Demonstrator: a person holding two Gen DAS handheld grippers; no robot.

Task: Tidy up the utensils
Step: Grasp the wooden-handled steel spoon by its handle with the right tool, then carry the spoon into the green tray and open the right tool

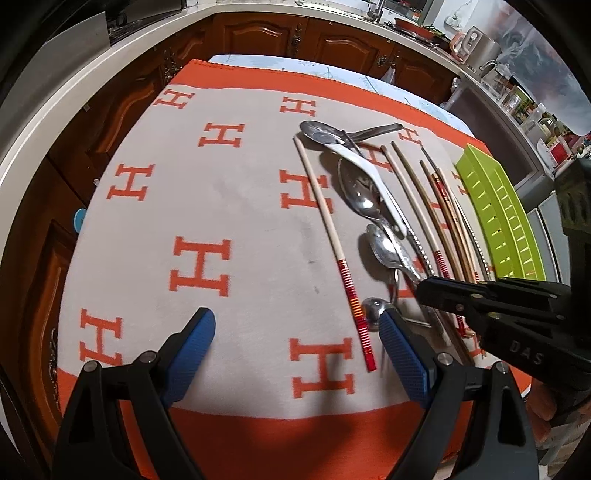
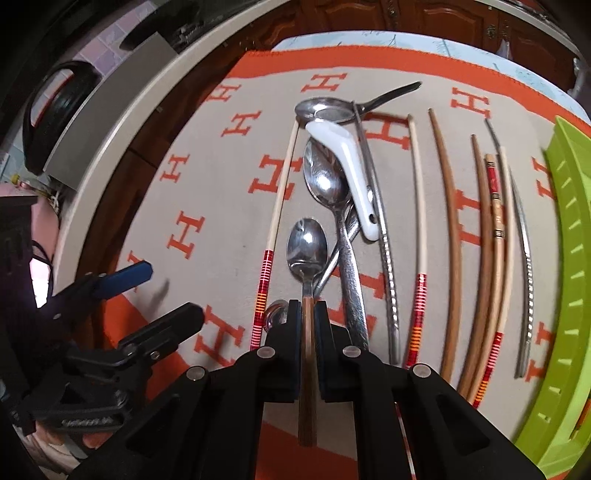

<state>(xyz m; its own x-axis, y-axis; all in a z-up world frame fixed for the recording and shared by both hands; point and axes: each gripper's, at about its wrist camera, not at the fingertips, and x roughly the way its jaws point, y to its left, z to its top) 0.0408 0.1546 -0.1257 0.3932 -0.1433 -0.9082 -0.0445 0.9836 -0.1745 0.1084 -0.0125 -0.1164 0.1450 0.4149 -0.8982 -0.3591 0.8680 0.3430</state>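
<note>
The counter was seen to be covered by a grey cloth [image 1: 229,206] with an orange border and orange H shapes, and brown cabinet doors [image 1: 266,33] were visible behind it. A green slotted tray [image 2: 565,280] was placed along the cloth's right edge. Between the tray and the middle of the cloth, a row of chopsticks [image 2: 452,236] was laid out roughly parallel, some of plain wood, some pale with red striped ends, and some of metal. A single pale chopstick with a red striped end [image 1: 325,221] was set apart on the left of the spoons. At the middle, several metal spoons were piled with a white ceramic spoon [image 2: 351,173] lying across them, its bowl touching the farthest metal spoon [image 2: 325,109]. The left gripper [image 1: 297,343] was held over the near part of the cloth with its blue-padded jaws spread wide and nothing between them; the striped chopstick end passed just inside its right finger. The right gripper [image 2: 307,314] was pointed down at the spoon pile with its jaws pressed together on the brown wooden handle of a small metal spoon [image 2: 306,247], whose bowl was seen ahead of the fingertips over the cloth. Whether the spoon's bowl was touching the cloth could not be told. Another rounded metal spoon end [image 2: 275,312] was seen just left of the right gripper's fingers.
</note>
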